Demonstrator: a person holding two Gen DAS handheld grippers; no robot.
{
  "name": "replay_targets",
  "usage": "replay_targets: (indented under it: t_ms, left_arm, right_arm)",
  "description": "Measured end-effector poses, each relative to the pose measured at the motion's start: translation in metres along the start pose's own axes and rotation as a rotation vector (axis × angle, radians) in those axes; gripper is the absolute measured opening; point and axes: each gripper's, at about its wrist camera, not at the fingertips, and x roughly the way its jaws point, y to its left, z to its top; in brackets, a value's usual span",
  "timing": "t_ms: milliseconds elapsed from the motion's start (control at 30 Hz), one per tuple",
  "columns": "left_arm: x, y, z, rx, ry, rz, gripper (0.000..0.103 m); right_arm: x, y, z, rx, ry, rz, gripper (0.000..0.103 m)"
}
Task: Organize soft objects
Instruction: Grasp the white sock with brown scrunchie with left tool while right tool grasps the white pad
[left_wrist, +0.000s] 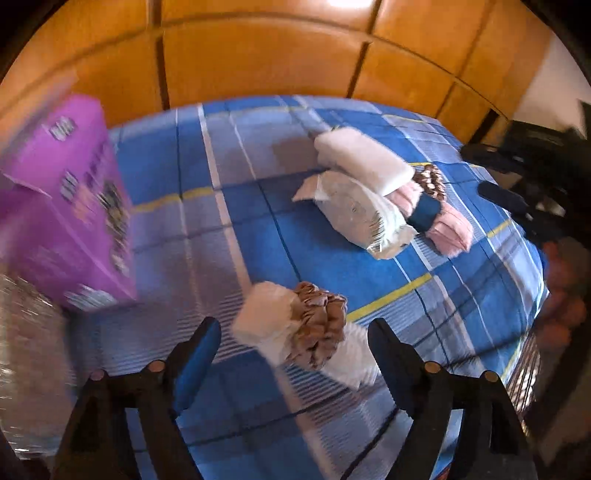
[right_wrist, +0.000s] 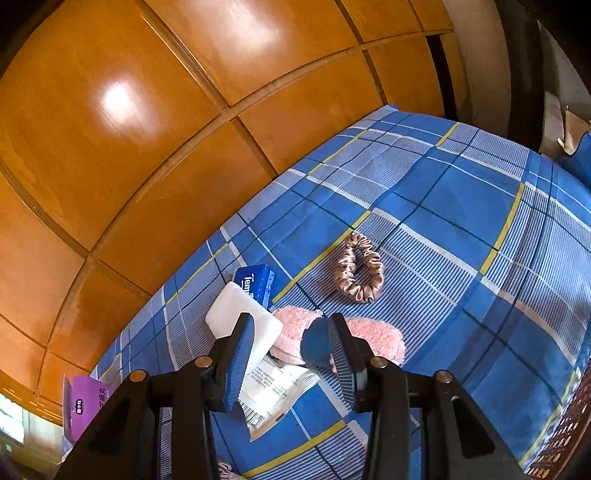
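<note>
My left gripper (left_wrist: 295, 332) hangs open over the blue plaid bed (left_wrist: 207, 229). Just ahead of its fingertips lie a white soft packet (left_wrist: 264, 314) and a brown scrunchie (left_wrist: 321, 325) resting on it; the pads touch neither. Farther back is a pile: a white block (left_wrist: 362, 158), a white printed packet (left_wrist: 362, 218) and a pink fluffy item (left_wrist: 448, 229). My right gripper (right_wrist: 291, 321) stands partly open over the pink fluffy item (right_wrist: 373, 339), one blue pad (right_wrist: 316, 347) resting on it. A second scrunchie (right_wrist: 358, 267) lies beyond.
A purple box (left_wrist: 66, 206) stands at the bed's left edge, with shiny clear plastic (left_wrist: 22, 350) beside it. A blue tissue pack (right_wrist: 255, 282) lies behind the white block (right_wrist: 229, 314). Orange wooden wardrobe doors (right_wrist: 147, 110) rise behind the bed.
</note>
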Motion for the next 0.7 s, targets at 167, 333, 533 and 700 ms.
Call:
replay_targets:
  t_ms: [167,333,533,700]
  left_arm:
    - [0.021,-0.004,-0.003,0.017,0.006,-0.024,0.048]
    - [0.010,0.000,-0.018,0.140,-0.033,-0.018,0.046]
    - [0.004,0.018,-0.032,0.179,-0.047,-0.061,0.047]
    - [0.005,0.020,-0.033,0.174,-0.055,-0.072,0.047]
  right_arm:
    - [0.002,-0.010,0.001,0.051,0.005,-0.001,0.042]
    - [0.013,-0.013,-0.001,0.070,0.065,0.006,0.042]
    - [0.028,0.036,-0.012,-0.215,0.134,-0.026,0.057]
    - [0.053,0.083,-0.009,-0.548,0.147,-0.127,0.073]
